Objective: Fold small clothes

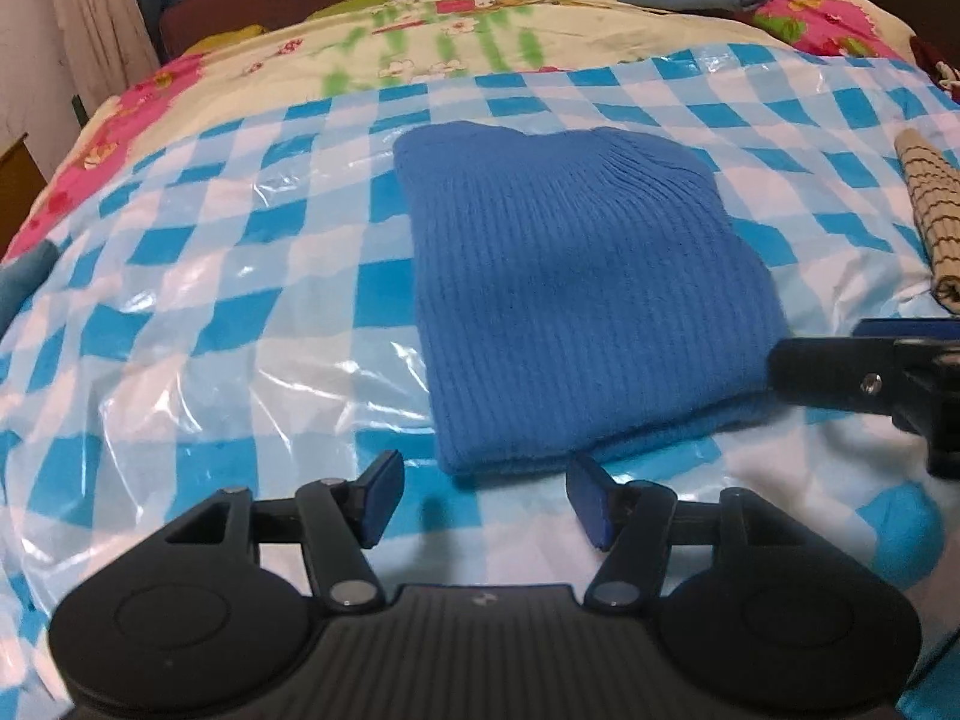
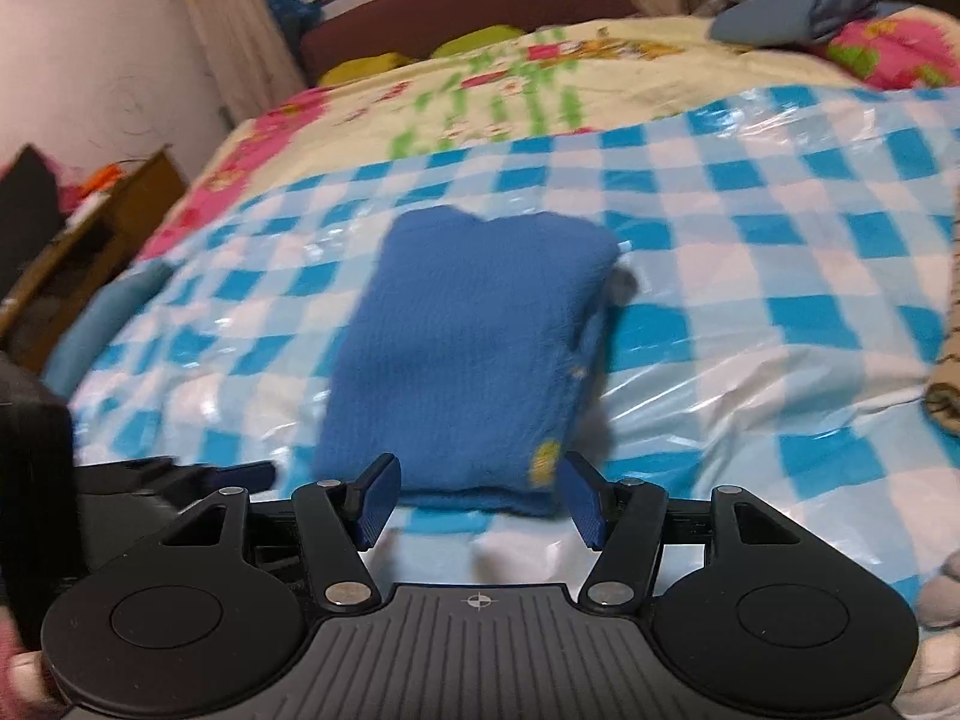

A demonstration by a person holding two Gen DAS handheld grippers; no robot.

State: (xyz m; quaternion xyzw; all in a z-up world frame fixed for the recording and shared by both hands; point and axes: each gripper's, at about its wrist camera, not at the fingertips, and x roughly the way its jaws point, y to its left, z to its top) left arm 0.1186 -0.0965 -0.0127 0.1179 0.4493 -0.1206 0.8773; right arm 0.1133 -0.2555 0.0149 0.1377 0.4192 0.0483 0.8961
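both tongs [image 1: 480, 495] [image 2: 477, 495] gape empty before folded ribbed blue knit [image 1: 576, 300].

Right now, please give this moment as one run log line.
item: blue ribbed knit garment, folded, flat on blue-white checked plastic sheet | left gripper: open, empty | right gripper: open, empty, at near edge

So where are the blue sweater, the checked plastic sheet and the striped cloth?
blue sweater [image 1: 576, 276]: left wrist view, middle of its ribbed top.
checked plastic sheet [image 1: 240, 252]: left wrist view, bare part left of the sweater.
striped cloth [image 1: 933, 204]: left wrist view, its middle.
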